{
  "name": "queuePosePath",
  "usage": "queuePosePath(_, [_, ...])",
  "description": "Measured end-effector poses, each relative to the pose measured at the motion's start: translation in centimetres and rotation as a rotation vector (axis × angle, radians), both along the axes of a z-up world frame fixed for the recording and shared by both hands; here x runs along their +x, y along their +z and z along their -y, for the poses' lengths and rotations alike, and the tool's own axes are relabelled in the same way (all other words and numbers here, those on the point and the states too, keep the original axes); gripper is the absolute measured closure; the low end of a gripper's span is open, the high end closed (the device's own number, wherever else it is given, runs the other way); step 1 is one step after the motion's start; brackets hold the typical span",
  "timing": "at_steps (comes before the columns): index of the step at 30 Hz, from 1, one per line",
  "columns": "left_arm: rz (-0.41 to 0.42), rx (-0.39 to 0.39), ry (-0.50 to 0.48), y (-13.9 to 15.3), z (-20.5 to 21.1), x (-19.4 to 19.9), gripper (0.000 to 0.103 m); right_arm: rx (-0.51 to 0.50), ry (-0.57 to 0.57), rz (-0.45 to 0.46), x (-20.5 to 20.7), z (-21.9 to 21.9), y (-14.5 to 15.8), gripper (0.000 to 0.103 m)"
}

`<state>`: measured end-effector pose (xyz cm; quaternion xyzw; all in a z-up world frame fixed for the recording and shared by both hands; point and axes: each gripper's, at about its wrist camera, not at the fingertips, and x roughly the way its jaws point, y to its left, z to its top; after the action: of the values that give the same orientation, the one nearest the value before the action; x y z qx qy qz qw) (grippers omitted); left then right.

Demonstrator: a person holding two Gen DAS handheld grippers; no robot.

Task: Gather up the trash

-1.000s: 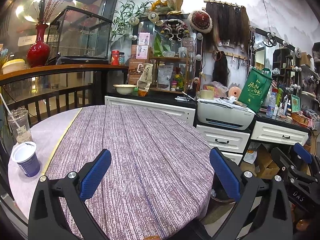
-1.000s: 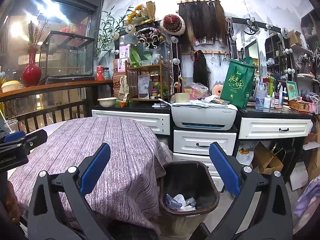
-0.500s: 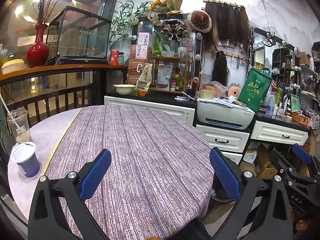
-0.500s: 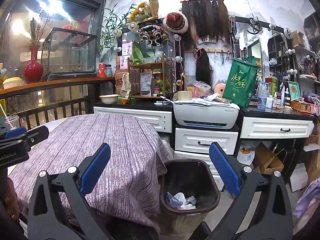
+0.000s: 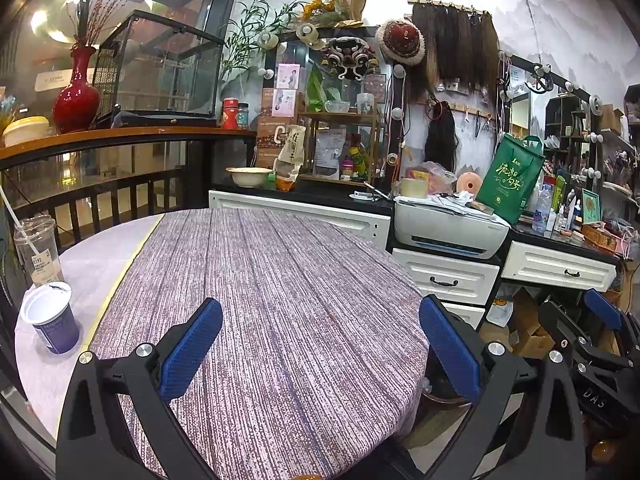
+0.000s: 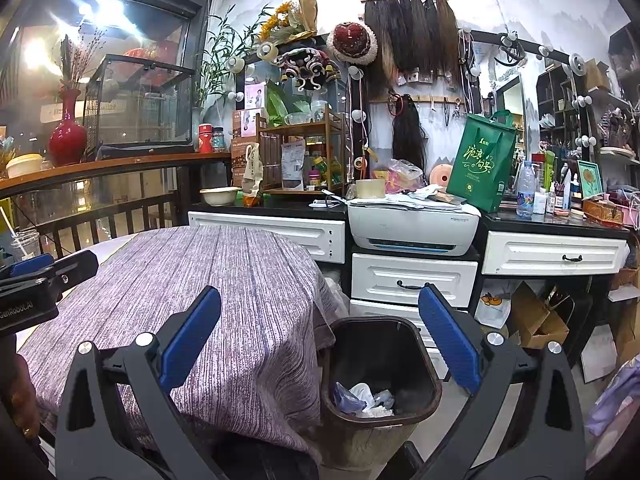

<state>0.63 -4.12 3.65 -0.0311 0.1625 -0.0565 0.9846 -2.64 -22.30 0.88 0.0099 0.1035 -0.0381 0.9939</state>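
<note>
at the table's left edge stand a white-rimmed cup (image 5: 50, 316) and a straw cup (image 5: 38, 250); left gripper (image 5: 320, 346) and right gripper (image 6: 320, 340), jaws spread and empty, could topple either while reaching, spilling dregs before the bin (image 6: 420, 396).
</note>
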Motion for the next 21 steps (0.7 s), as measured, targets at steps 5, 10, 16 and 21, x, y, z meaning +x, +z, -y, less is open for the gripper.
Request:
queuePosePath(5, [0.0,-0.001,0.0,0.02,0.02,-0.01,0.005,0.0,0.001,0.0,-0.01,-0.12,-0.14,0.006])
queuePosePath(10, [0.0,0.0,0.001,0.01,0.08,-0.03,0.005,0.003,0.002,-0.005,0.02,-0.12,-0.17,0.006])
queuePosePath(16, [0.0,0.0,0.001,0.04,0.1,-0.06,0.005,0.003,0.002,-0.005,0.05,-0.12,-0.14,0.006])
queuePosePath(21, [-0.001,-0.001,-0.002,-0.06,0.12,-0.05,0.006,0.003,0.001,-0.005,0.06,-0.13,-0.13,0.006])
